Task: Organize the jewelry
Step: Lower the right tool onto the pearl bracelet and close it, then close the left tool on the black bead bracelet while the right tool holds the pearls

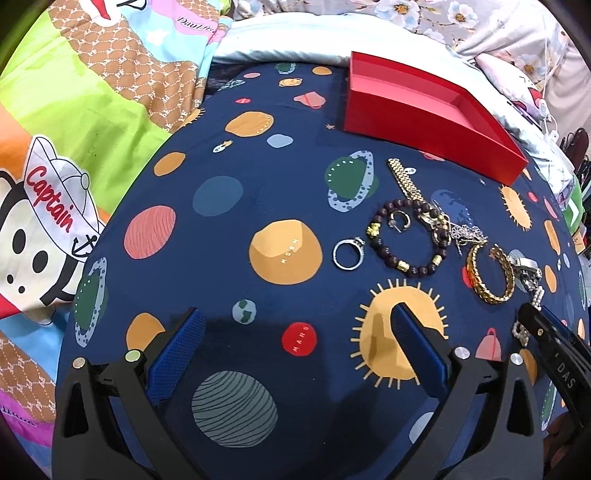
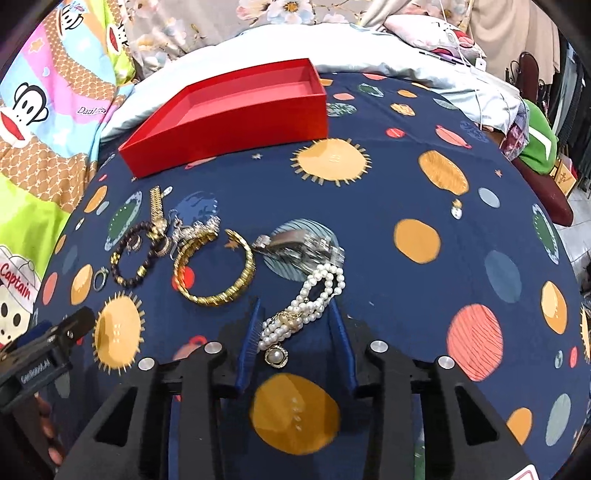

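Note:
An empty red box (image 1: 424,110) (image 2: 236,110) stands at the far side of a navy planet-print cloth. Jewelry lies in front of it: silver ring (image 1: 347,253) (image 2: 99,277), dark bead bracelet (image 1: 402,236) (image 2: 133,254), gold watch band (image 1: 404,181) (image 2: 156,206), gold bangle (image 1: 489,275) (image 2: 218,269), silver watch (image 2: 303,243). My right gripper (image 2: 295,314) is partly open, its blue fingers on either side of a pearl bracelet (image 2: 299,306) that lies on the cloth. My left gripper (image 1: 295,328) is wide open and empty, hovering left of the jewelry.
The navy cloth (image 1: 229,206) covers a bed. Colourful cartoon bedding (image 1: 74,122) lies at the left, floral pillows (image 2: 288,11) at the back. Clutter and a green item (image 2: 539,144) sit off the right edge.

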